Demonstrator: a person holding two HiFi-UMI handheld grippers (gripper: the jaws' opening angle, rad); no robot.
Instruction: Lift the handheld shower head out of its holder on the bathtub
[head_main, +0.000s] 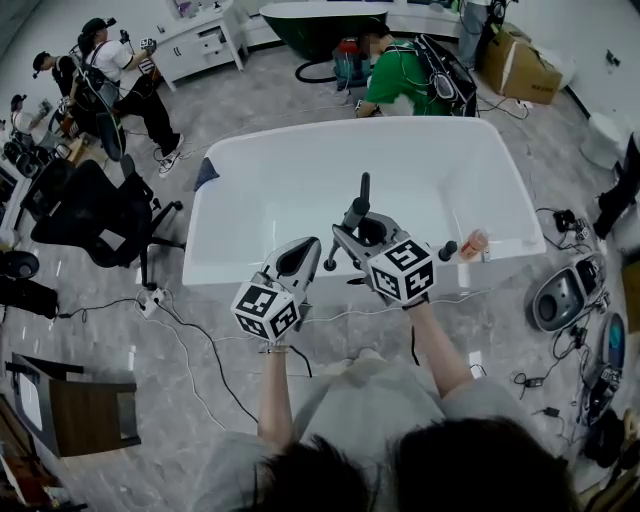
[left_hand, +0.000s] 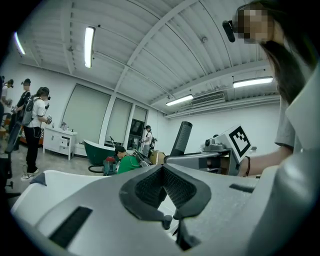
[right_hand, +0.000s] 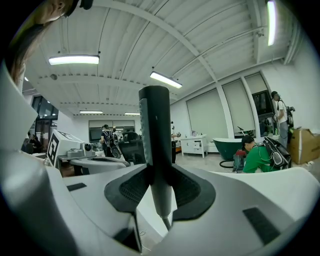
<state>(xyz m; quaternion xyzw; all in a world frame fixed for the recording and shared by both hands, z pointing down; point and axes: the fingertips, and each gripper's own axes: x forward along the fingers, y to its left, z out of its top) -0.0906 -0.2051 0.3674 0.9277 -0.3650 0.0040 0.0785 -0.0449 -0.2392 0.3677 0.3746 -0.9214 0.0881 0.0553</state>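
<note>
Standing upright, shower head (right_hand: 154, 120) clamped in right gripper (right_hand: 159, 176) — left gripper (left_hand: 163, 172) closed, empty

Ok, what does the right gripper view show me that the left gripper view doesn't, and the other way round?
Only the right gripper view: the right gripper shut on the shower head, whose handle stands upright between the pads.

Only the left gripper view: the left gripper shut, nothing between its pads, and the right gripper's marker cube seen from the side.

Both: the shower head, the white bathtub, and a person in green crouched by a dark green tub.
</note>
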